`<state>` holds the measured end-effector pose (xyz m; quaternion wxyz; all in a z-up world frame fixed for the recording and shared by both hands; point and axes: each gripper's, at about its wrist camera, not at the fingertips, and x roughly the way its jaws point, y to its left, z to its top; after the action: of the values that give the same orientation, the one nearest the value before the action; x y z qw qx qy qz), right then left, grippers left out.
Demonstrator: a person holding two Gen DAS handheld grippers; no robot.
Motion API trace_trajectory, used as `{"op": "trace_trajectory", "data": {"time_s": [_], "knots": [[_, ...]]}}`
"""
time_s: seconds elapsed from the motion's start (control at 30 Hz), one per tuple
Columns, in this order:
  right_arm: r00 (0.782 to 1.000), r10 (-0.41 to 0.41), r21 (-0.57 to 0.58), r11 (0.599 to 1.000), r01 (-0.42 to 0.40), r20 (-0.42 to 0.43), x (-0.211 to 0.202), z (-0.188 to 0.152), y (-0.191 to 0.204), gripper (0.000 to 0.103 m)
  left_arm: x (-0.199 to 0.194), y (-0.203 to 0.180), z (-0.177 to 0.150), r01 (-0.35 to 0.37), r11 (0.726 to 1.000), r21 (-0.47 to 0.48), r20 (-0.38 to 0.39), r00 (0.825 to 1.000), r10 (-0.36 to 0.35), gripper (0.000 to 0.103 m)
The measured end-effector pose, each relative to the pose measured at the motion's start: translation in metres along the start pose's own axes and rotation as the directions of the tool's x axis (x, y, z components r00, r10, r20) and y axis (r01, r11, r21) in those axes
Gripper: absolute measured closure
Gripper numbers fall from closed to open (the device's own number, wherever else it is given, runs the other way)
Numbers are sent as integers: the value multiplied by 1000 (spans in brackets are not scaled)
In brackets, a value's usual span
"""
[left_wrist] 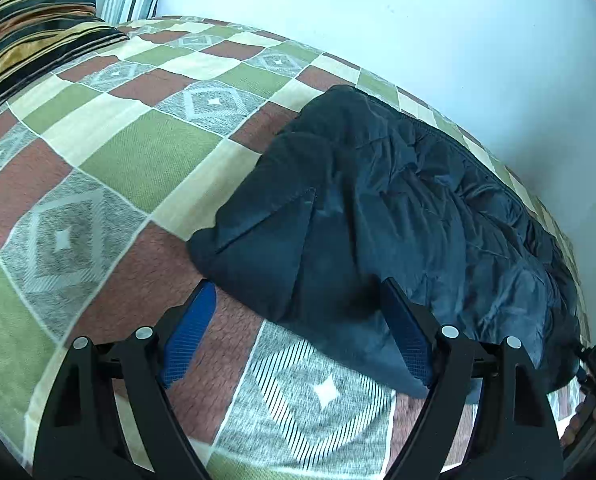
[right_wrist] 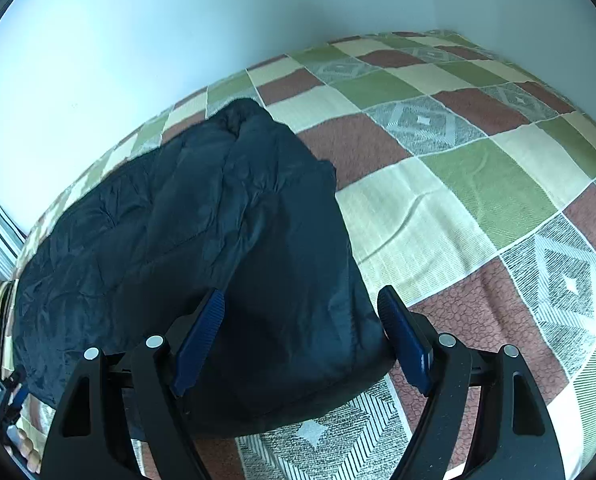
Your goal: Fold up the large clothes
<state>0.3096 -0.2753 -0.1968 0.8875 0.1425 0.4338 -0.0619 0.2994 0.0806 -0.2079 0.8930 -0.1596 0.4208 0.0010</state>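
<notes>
Here a dark navy jacket (left_wrist: pixel 398 216) is lying in a rumpled, partly folded heap on the bed's checked bedspread (left_wrist: pixel 110 152), and it is running along the side of the bed that is meeting the pale wall (left_wrist: pixel 378 12). The left tool (left_wrist: pixel 298 308) is hovering at the jacket's near edge with its blue-padded fingers (left_wrist: pixel 190 332) spread wide and pinching nothing; one finger is standing over bare bedspread just beside the jacket and the other is sitting in front of the dark fabric. The right tool (right_wrist: pixel 300 312) is likewise gaping open, with its fingers (right_wrist: pixel 404 336) straddling the jacket's near corner and nothing caught between them. A striped pillow (left_wrist: pixel 38 32) is resting on the bed well apart from the jacket, toward the far end in the left wrist view. On the jacket's side away from that pillow, the bedspread is lying mostly flat, with a few shallow creases showing.
</notes>
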Motion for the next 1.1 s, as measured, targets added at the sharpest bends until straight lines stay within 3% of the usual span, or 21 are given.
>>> {"op": "trace_trajectory", "data": {"time_s": [0.2,0.3,0.43,0.53,0.63,0.93,1.1], "knots": [[998,40,38,999,-38,-46,20,-3,-2,22,19,8,9,46,997,-64,-17,999,-47,16],[998,50,46,998,-47,-50,22,-5,-2,28,28,12,11,60,993,-102,-26,998,-63,34],[996,75,44,996,-72,-51,21,-9,2,55,27,10,13,69,993,-95,1,998,-69,64],[996,79,32,996,-78,-32,16,-11,6,69,21,8,15,66,995,-76,20,998,-64,78],[996,83,33,996,-82,-20,10,-13,7,75,13,7,18,80,994,-69,36,996,-78,86],[995,103,15,995,-102,-15,-17,-28,9,79,-33,9,13,78,997,-18,78,994,-76,91],[991,129,7,992,-129,-39,-41,-58,4,79,-66,28,-11,62,998,0,75,995,-62,91]]}}
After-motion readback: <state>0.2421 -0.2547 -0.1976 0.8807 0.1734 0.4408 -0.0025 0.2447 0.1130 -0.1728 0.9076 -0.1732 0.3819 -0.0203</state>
